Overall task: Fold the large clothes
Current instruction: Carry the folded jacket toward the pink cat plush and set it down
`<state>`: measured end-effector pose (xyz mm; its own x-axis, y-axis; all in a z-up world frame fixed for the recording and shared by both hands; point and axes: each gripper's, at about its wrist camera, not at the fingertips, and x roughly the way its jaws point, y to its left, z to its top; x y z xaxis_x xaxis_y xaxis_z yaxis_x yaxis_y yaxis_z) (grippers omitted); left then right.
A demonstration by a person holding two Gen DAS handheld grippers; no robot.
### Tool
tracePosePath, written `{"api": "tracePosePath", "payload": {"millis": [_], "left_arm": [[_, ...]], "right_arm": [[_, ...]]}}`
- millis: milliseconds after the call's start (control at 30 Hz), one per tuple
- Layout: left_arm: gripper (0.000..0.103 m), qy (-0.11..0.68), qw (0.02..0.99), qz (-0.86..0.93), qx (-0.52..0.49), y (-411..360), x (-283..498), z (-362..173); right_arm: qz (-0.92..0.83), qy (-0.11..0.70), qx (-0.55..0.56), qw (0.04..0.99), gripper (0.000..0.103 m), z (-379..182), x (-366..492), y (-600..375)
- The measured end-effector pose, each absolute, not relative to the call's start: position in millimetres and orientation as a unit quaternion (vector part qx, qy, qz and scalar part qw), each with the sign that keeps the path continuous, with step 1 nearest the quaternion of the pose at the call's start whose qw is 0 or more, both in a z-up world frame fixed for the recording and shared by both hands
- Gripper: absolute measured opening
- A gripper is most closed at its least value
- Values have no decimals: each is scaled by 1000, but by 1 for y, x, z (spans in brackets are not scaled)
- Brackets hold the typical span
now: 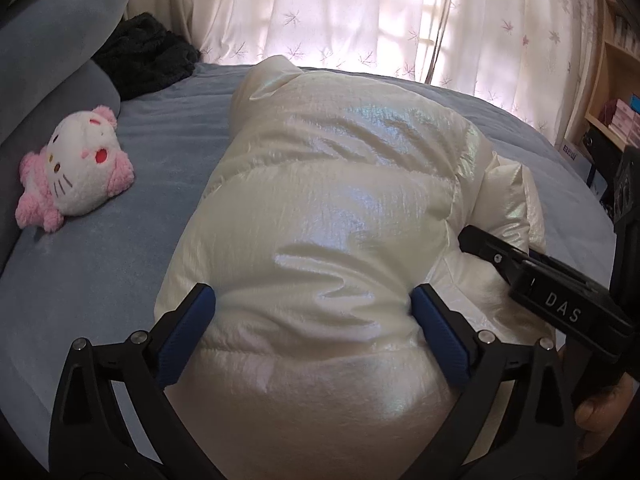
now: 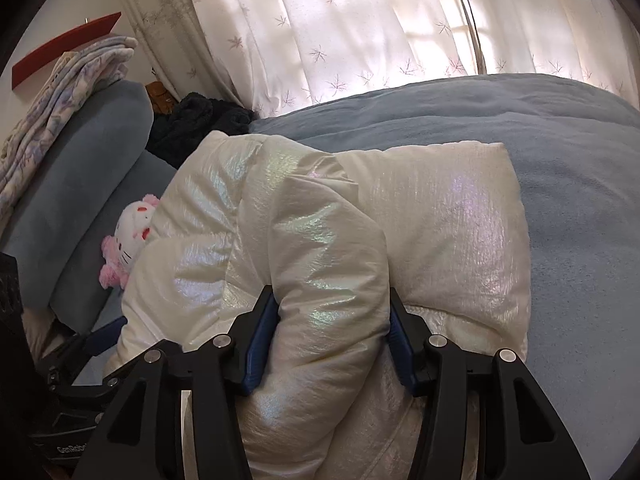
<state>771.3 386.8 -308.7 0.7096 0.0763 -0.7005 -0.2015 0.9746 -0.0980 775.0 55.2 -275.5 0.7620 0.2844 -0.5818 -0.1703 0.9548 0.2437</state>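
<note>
A puffy, shiny white down jacket (image 1: 340,184) lies bundled on the blue bed cover (image 1: 100,280). My left gripper (image 1: 312,308) stands wide at its near end, and a bulge of the jacket fills the gap between the blue pads (image 1: 200,312) without being clamped. From the right, a finger (image 1: 492,252) of my right gripper reaches in at the jacket's side. In the right wrist view, my right gripper (image 2: 332,320) is shut on a thick fold of the jacket (image 2: 460,216), with both pads sunk into it. The left gripper's finger (image 2: 106,330) shows at lower left.
A pink and white plush toy (image 1: 76,176) lies left of the jacket, by blue pillows (image 1: 48,60). A dark garment (image 1: 148,52) is heaped at the bed's far left corner. Flowered curtains (image 1: 320,8) hang behind the bed. A wooden shelf (image 1: 616,92) stands at right, and a folded blanket (image 2: 60,96) tops the pillows.
</note>
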Motion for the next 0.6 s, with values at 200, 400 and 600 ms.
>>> {"api": "tracePosePath", "payload": {"millis": [200, 400, 600], "left_arm": [[98, 373, 919, 82, -95, 384, 749, -292], [98, 368, 922, 82, -91, 359, 695, -251], [98, 381, 919, 69, -78, 318, 634, -213]], "right_arm": [[130, 339, 95, 927, 72, -237, 740, 46], [143, 347, 97, 922, 81, -202, 680, 34], [133, 354, 86, 922, 82, -162, 604, 10]]}}
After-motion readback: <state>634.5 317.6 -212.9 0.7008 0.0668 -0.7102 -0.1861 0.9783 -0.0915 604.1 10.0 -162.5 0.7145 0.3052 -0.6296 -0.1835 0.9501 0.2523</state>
